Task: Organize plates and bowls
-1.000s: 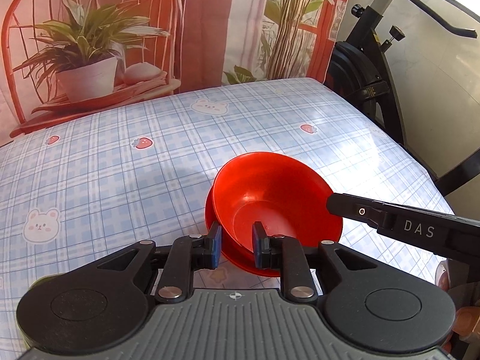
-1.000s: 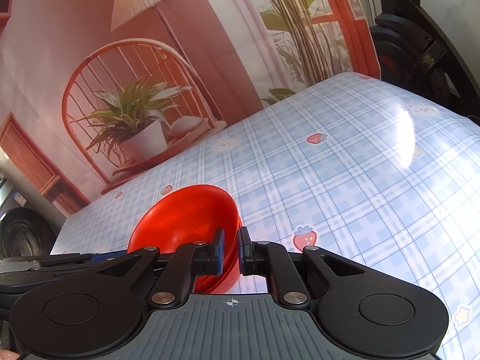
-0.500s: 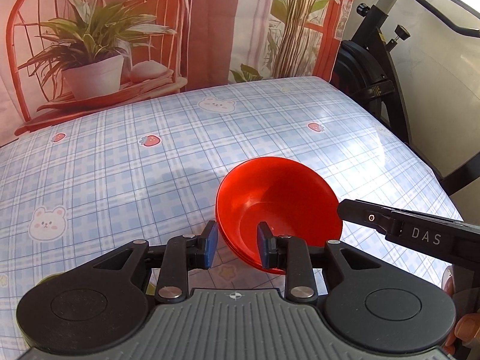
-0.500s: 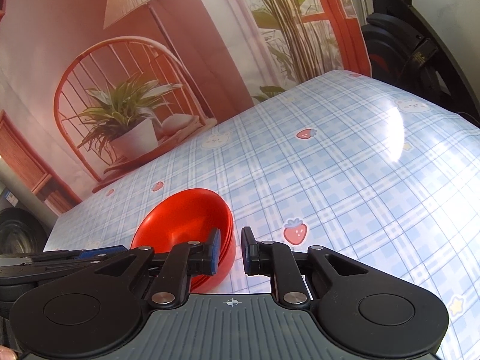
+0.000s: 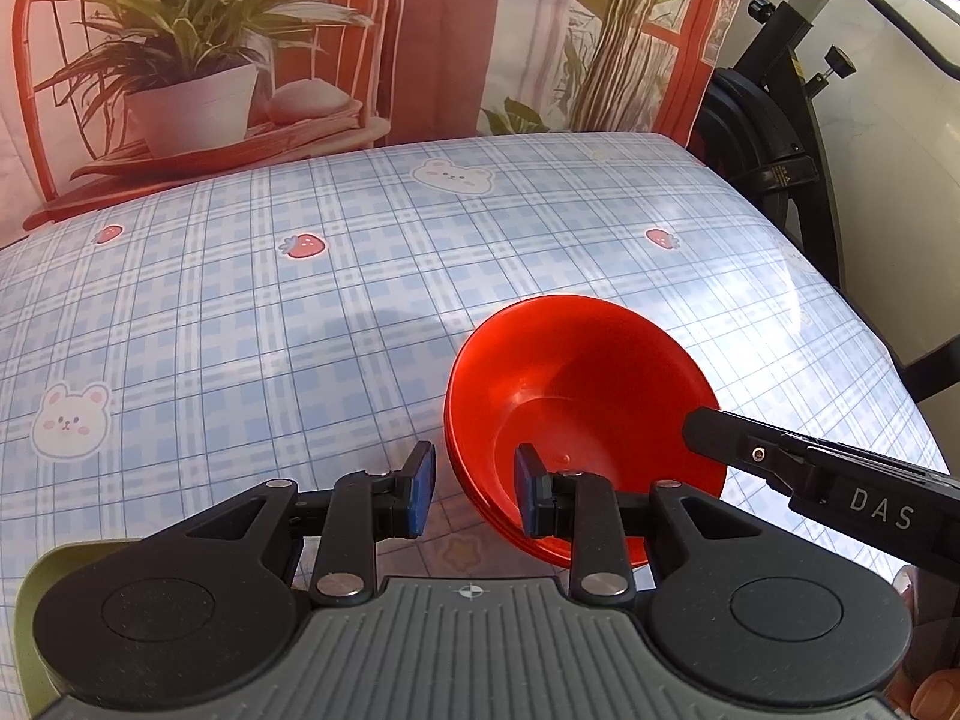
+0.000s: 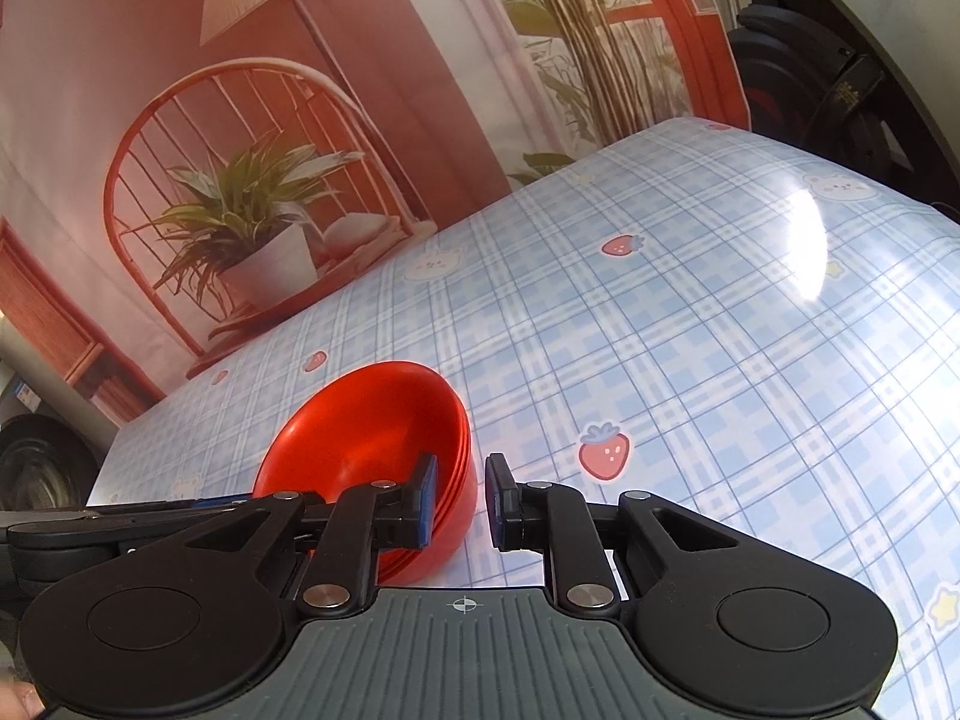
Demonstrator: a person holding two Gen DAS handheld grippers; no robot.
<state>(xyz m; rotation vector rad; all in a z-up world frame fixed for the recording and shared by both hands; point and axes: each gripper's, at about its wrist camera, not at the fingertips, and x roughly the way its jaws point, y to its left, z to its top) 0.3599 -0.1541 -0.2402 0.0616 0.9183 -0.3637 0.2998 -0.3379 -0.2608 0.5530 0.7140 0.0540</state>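
A stack of nested red bowls (image 5: pixel 576 384) sits on the blue checked tablecloth (image 5: pixel 252 312), and also shows in the right wrist view as red bowls (image 6: pixel 366 426). My left gripper (image 5: pixel 474 489) is open and straddles the stack's near left rim; its pads stand clear of the rim. My right gripper (image 6: pixel 462 501) is open too, one finger inside the top bowl and one outside the right rim, with a gap showing. In the left wrist view the right gripper's black finger (image 5: pixel 738 444) reaches in over the bowl's right edge.
An olive-green object (image 5: pixel 30 612) peeks out under the left gripper's body at the lower left. An exercise bike (image 5: pixel 780 138) stands past the table's right edge. A printed backdrop (image 5: pixel 198 60) hangs behind the table's far edge.
Both grippers' jaws have widened and let go of the top red bowl's rim. The bowl has dropped from tilted to nested level in the stack. The left gripper has backed off slightly.
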